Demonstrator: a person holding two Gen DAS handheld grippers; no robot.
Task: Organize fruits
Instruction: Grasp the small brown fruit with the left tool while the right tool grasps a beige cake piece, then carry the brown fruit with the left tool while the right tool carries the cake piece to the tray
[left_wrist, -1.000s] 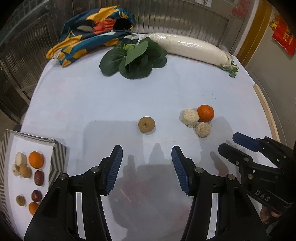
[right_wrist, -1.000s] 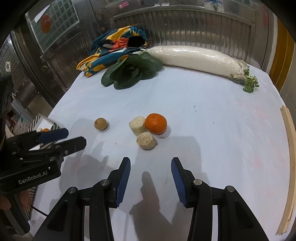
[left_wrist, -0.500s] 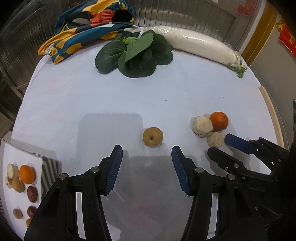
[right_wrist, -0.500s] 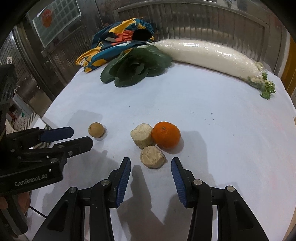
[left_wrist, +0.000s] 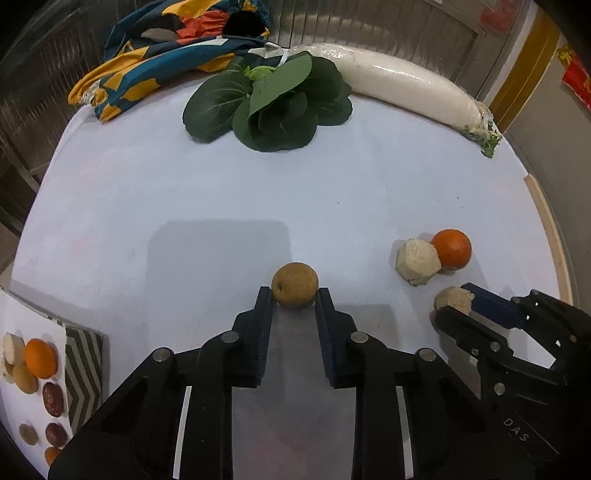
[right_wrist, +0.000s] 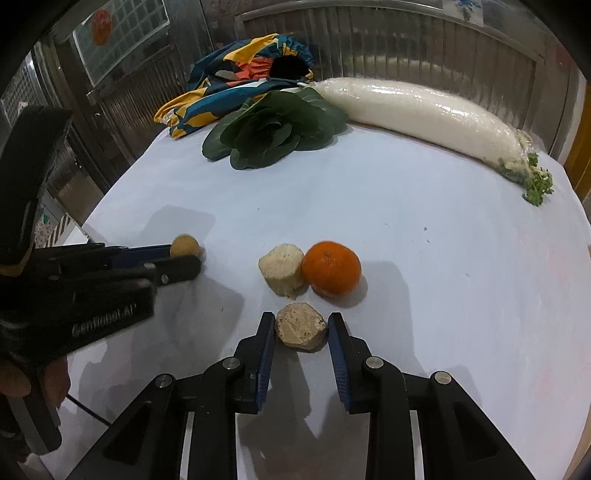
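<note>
Left wrist view first: my left gripper (left_wrist: 294, 295) sits low on the white table (left_wrist: 184, 192), its jaws narrowed onto the small brown round fruit (left_wrist: 294, 283), both fingertips touching its sides, so I read it as clamped. Off to the near left, the striped tray (left_wrist: 83, 354) holds sorted pieces, an orange one and several dark and tan ones among them.

From the right wrist view, my right gripper (right_wrist: 301, 326) brackets the nearer pale cut chunk (right_wrist: 301, 325); the jaws sit close against it on both sides, but I cannot tell whether they actually press it. Just beyond, the second pale chunk (right_wrist: 282, 268) touches the orange (right_wrist: 331, 273).

Farther back, near the table's far edge, lie the leafy green vegetable (left_wrist: 273, 107) and, to its right, the long white radish (left_wrist: 410, 88) wrapped in film. The patterned cloth (left_wrist: 173, 55) is bunched at the far left, touching the leaves.
</note>
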